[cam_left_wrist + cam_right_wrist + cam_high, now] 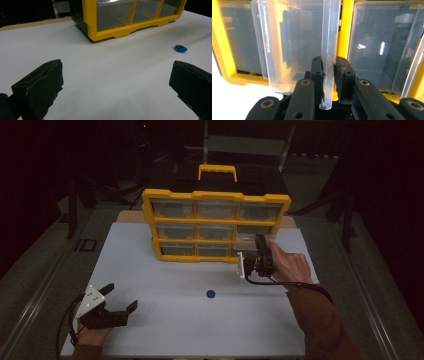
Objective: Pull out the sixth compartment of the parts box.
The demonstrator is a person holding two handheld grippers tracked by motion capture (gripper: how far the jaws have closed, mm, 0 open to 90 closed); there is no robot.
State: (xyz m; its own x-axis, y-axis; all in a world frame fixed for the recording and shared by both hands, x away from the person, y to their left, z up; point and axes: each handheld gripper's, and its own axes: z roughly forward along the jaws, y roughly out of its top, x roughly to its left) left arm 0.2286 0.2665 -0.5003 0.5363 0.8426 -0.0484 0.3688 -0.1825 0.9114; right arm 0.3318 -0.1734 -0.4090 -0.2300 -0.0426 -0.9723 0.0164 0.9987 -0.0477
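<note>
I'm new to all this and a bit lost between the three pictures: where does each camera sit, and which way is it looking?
High view: above the person's side, looking forward and down on the white table, yellow organizer, both forearms, left gripper and right gripper.
Left gripper view: rides the left gripper, looking low across the table between its open jaws.
Right gripper view: rides the right gripper, facing the organizer, its jaws pinching a clear drawer by the front lip.
Shared: the high and left gripper views both show the blue disc.
</note>
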